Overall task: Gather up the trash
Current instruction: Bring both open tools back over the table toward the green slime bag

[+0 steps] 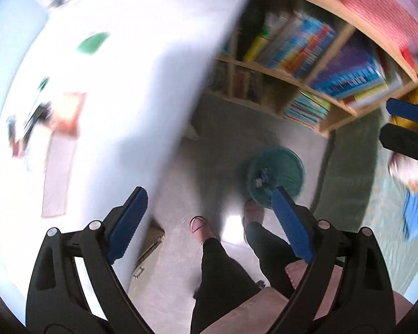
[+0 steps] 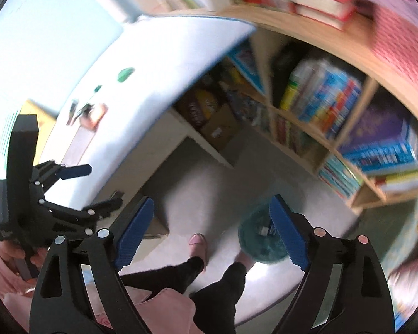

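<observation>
Holding both tools over floor: my left gripper (image 1: 210, 220) spread wide, empty; my right gripper (image 2: 213, 229) likewise released. Green bin (image 1: 276, 174) on floor beside my feet, trash scraps (image 1: 260, 179) inside.

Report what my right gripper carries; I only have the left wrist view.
Observer: Nothing. The right gripper is open and empty, with the teal bin showing past one finger.
Operator: Check under the desk.
Observer: A cardboard box sits under the desk; whether it is trash I cannot tell.
Operator: Check the desk's far end.
Observer: A white roll lies there.
</observation>
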A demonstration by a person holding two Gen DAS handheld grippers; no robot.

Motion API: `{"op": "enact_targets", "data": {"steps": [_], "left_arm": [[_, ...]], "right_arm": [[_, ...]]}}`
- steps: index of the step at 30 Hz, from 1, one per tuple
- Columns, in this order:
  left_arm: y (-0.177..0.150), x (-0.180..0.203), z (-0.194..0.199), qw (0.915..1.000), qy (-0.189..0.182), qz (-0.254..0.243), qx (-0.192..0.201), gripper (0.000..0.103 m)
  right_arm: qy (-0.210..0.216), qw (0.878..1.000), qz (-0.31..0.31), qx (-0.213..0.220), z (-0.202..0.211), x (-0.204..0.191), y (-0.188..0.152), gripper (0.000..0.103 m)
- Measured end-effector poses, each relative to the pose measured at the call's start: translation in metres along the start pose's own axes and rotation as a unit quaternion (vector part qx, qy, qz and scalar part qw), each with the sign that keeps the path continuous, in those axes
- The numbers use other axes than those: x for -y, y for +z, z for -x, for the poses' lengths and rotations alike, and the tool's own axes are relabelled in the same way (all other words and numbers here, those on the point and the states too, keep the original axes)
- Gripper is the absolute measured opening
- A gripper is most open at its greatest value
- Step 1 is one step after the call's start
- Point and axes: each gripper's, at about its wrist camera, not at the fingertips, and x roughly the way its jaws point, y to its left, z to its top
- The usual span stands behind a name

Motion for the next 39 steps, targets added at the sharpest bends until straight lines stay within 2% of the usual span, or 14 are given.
{"op": "enact_targets", "data": {"steps": [6, 12, 20, 28, 39], "left_arm": [[-0.012, -0.068, 0.013, 0.9942, 0.029, 0.103, 0.006, 0.092], [-0.017, -0.122, 0.024, 0.9845, 0.044, 0.169, 0.017, 0.095], [-0.006, -0.19, 0.027, 0.9732, 0.051, 0.222, 0.028, 0.096], [0.003, -0.241, 0.016, 0.9596, 0.048, 0.276, 0.024, 0.096], [0.013, -0.278, -0.005, 0.9488, 0.048, 0.312, 0.005, 0.096]], "right_arm": [[0.018, 0.996, 0.089, -0.009, -0.013, -0.043, 0.036, 0.086], [0.03, 0.99, 0.138, -0.01, -0.027, -0.08, 0.07, 0.087], [0.034, 0.984, 0.175, -0.013, -0.052, -0.119, 0.118, 0.087], [0.038, 0.977, 0.21, -0.027, -0.088, -0.153, 0.166, 0.087], [0.042, 0.968, 0.24, -0.051, -0.127, -0.178, 0.208, 0.087]]}}
